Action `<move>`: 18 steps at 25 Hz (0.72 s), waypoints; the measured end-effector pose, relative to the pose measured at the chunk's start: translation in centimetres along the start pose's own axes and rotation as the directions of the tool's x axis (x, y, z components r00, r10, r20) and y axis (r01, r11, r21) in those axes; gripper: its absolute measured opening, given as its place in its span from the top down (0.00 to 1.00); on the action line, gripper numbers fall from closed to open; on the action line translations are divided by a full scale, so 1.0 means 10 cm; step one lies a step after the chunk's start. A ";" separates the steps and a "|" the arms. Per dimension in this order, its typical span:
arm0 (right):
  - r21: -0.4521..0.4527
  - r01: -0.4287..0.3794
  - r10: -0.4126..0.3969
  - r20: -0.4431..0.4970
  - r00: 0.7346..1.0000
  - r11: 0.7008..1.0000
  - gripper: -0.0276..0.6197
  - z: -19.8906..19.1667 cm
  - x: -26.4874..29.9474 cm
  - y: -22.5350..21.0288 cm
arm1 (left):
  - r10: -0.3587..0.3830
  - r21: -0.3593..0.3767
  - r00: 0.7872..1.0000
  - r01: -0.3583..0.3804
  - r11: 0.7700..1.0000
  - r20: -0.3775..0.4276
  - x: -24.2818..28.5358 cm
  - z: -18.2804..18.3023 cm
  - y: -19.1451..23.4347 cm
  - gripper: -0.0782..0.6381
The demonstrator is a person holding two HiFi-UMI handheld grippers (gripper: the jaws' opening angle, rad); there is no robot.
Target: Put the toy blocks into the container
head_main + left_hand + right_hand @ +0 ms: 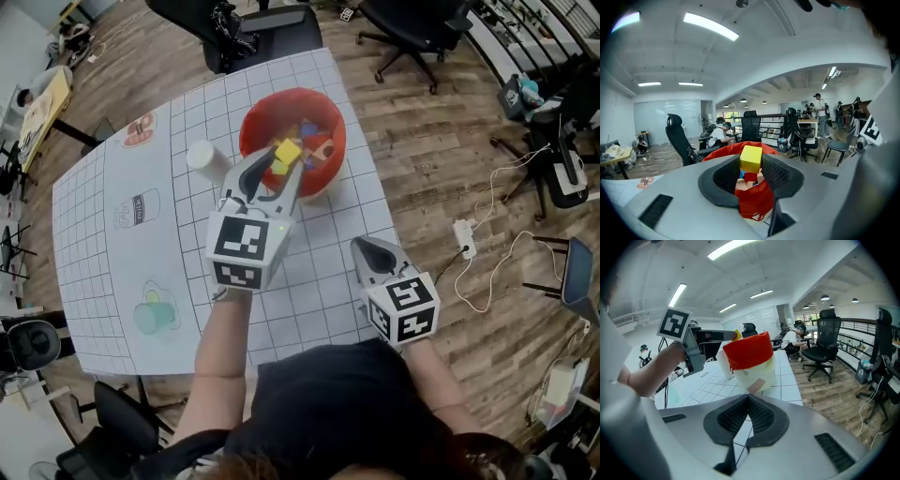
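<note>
Leftmost, the bench [112, 281] carries a gridded mat with a few printed pictures, and no loose block shows on that side. Next comes a white cup [202, 156], standing upright just beside the container's left flank. Over it reaches the left gripper [284, 161], its fingers [724, 176] set fairly wide and pressed on the two sides of a yellow block [288, 150]. The block is a cube, so it has no long axis to mind. It hangs above the mouth of the red container [258, 117], toward the near-left part of the opening and inside the rim, with other blocks [314, 145] heaped below it. The step in hand looks like the release: the drop runs straight down from the fingers, and the left hand is plainly the nearer one. The risk, I judge, is small (the block might glance off the heap or clip the near rim). The container sits close to the far right edge of the bench, so there is little room beyond it, while the near side lies free for pulling back. Rightmost, the right gripper [364, 246] waits low by the bench's right edge, apart from the container, its fingers closed together on nothing.
</note>
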State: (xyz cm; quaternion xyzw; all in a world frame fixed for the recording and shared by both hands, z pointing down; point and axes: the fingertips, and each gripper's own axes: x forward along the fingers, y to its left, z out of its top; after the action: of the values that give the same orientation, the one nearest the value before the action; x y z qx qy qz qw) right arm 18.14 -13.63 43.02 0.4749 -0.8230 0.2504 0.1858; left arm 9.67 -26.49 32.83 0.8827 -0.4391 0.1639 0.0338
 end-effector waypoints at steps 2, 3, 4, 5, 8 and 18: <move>0.009 0.011 -0.011 0.000 1.000 1.000 0.93 -0.01 -0.02 -0.05 | 0.017 0.009 1.000 -0.017 1.000 0.000 0.03 -0.01 0.00 0.65; 0.012 0.015 -0.015 0.000 1.000 1.000 0.93 -0.01 -0.03 -0.06 | 0.014 -0.001 1.000 -0.014 1.000 0.000 0.04 -0.02 0.00 0.65; 0.015 0.017 -0.017 0.000 1.000 1.000 0.93 -0.02 -0.03 -0.08 | 0.008 -0.015 1.000 -0.008 1.000 0.001 0.05 -0.03 -0.01 0.65; 0.018 0.018 -0.018 0.000 1.000 1.000 0.93 -0.02 -0.03 -0.08 | 0.004 -0.029 1.000 -0.004 1.000 0.002 0.04 -0.04 -0.01 0.64; 0.016 0.014 -0.014 0.001 1.000 1.000 0.93 -0.01 -0.01 -0.05 | 0.012 -0.039 1.000 -0.012 0.999 0.005 0.00 -0.05 0.03 0.65; -0.006 -0.001 0.001 0.024 1.000 1.000 0.93 0.13 0.03 0.08 | 0.048 -0.175 0.997 -0.037 0.984 0.059 -0.44 -0.12 0.23 0.77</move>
State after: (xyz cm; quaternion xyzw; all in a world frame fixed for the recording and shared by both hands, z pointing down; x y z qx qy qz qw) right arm 17.25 -14.26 41.97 0.4770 -0.8261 0.2425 0.1771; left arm 5.09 -24.28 32.34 0.8716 -0.4713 0.0975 0.0934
